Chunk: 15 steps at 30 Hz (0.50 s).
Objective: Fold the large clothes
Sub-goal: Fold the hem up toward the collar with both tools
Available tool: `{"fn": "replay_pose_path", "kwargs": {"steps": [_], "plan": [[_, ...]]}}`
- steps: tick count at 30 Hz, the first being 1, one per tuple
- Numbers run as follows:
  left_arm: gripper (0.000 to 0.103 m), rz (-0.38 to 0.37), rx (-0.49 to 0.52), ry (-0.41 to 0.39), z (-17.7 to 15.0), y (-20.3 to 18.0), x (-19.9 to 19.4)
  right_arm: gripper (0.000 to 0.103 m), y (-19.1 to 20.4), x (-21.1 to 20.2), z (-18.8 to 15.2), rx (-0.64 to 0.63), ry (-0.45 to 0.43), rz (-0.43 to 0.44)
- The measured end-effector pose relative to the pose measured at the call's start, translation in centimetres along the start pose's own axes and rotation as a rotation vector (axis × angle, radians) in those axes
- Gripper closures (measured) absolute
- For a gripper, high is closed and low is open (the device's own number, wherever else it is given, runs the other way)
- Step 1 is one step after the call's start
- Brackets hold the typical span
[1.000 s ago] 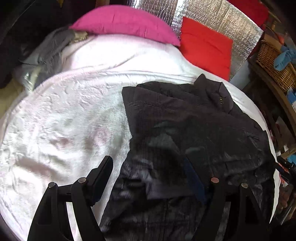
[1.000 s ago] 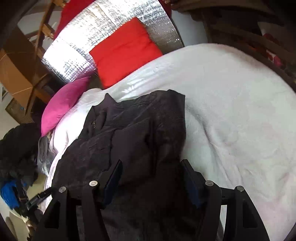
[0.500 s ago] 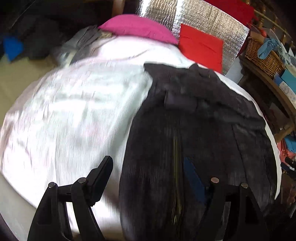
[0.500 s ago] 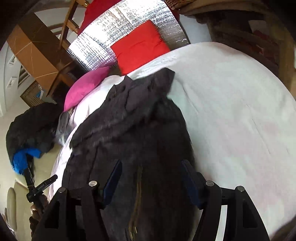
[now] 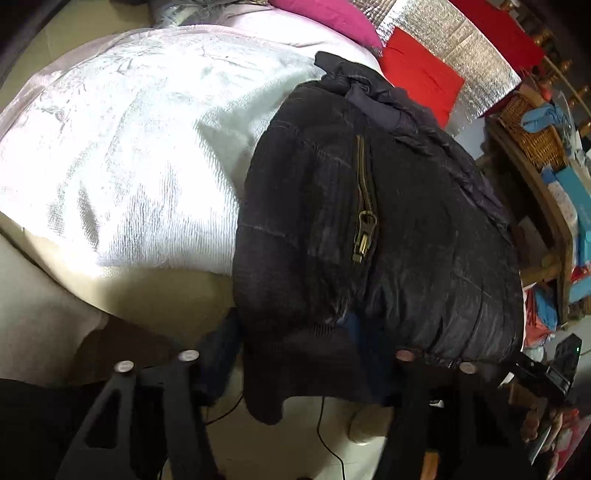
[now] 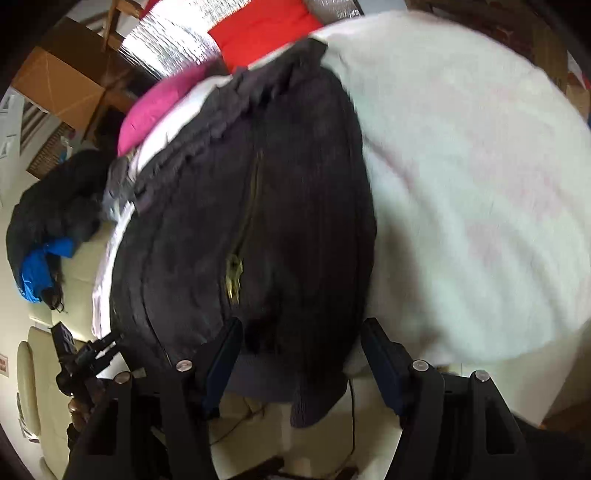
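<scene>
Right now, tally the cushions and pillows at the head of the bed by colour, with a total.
Red square fabric cushions: 1
Pink (magenta) soft pillows: 1
Total: 2
Both lie beyond the dark quilted zip-up jacket spread on the white textured bedspread.

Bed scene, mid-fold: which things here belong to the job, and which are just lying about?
In the job: black jacket, white blanket, left gripper, right gripper.
Lying about: pink pillow, red cushion, wicker basket.
</scene>
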<state>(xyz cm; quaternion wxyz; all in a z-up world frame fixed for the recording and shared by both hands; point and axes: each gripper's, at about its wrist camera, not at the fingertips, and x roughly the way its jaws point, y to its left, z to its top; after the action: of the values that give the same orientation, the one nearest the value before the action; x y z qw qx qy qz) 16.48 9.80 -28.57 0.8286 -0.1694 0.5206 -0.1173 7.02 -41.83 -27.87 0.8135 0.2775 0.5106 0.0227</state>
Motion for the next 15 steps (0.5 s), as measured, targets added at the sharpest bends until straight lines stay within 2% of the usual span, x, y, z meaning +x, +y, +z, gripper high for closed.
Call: {"fn": "replay_pose_path", "kwargs": {"steps": [2,6,7,8,9,11,12,14,15], "plan": [[0.055,0.003,0.008,-0.011,-0.2,0.0,-0.2,0.033,0.3,0.7,0.0,-0.013,-0.010,-0.045],[0.055,-0.025,-0.013,0.000,-0.5,0.6,-0.2,0.034,1.1,1.3,-0.3,-0.026,-0.039,-0.098],[0.054,-0.024,-0.013,0.004,-0.8,0.9,-0.4,0.044,1.6,1.1,-0.5,-0.051,-0.053,-0.106],[0.049,-0.025,-0.016,0.015,-1.0,1.0,-0.2,0.053,2.1,0.7,-0.8,-0.076,-0.065,-0.117],[0.039,-0.031,-0.024,0.031,-1.3,1.2,0.1,0.056,2.4,0.5,-1.0,-0.089,-0.071,-0.119],[0.029,-0.050,-0.045,0.062,-1.5,1.5,1.0,0.057,2.5,0.0,-1.2,-0.103,-0.076,-0.079],[0.029,-0.058,-0.054,0.076,-1.6,1.5,1.4,0.057,2.4,0.0,-1.2,-0.100,-0.071,-0.074],[0.031,-0.082,-0.056,0.084,-1.7,1.4,1.8,0.052,1.5,0.8,-0.8,-0.065,-0.037,-0.117],[0.041,-0.091,-0.046,0.082,-1.7,1.3,1.8,0.047,1.2,1.2,-0.7,-0.042,-0.020,-0.125]]}}
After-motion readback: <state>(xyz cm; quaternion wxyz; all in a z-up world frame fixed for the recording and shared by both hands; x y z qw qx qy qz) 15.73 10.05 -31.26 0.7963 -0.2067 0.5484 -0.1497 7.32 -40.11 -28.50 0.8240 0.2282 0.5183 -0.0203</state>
